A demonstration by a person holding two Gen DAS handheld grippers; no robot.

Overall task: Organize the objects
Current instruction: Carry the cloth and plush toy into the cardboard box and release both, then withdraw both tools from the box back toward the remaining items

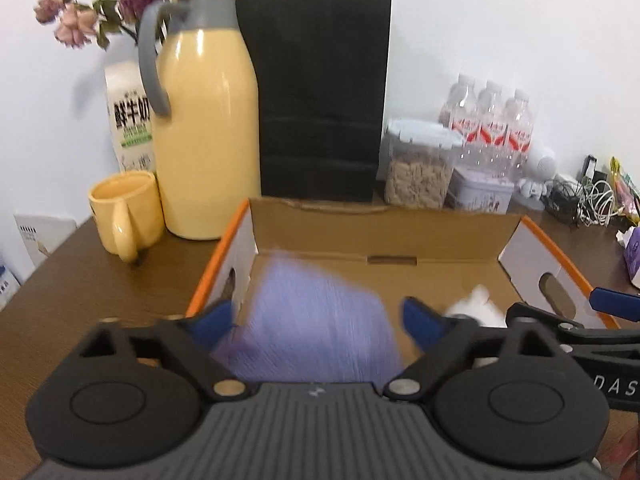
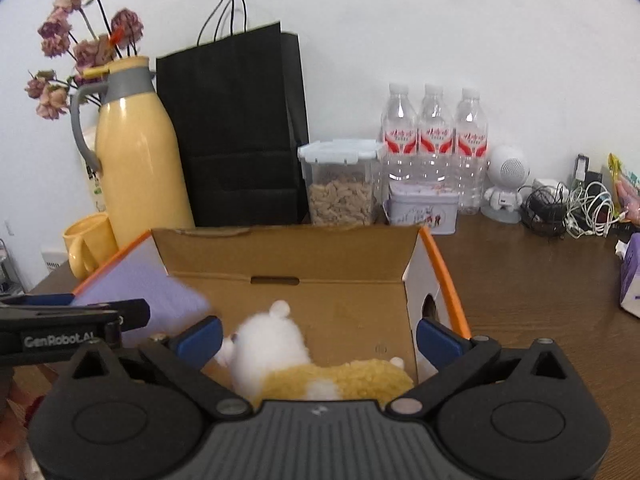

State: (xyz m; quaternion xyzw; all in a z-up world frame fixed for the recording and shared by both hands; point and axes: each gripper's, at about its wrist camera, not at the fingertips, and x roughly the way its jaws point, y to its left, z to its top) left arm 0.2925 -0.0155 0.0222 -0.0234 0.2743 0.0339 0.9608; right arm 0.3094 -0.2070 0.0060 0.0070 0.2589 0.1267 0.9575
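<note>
Both grippers over near edge of cardboard box, i.e. the sorting bin. L gripper jaws wide apart; blurred purple cloth between, unpinched, prob. dropping in. R gripper jaws apart, clear of plush toy lying inside box, near right.

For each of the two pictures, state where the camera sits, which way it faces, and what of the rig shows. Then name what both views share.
Left wrist: on the left gripper, looking forward and down into the cardboard box at a blurred purple object; the open blue fingers show.
Right wrist: on the right gripper, facing the same box over a plush toy; jaws open.
Shared: box, yellow jug, black bag, water bottles.
</note>
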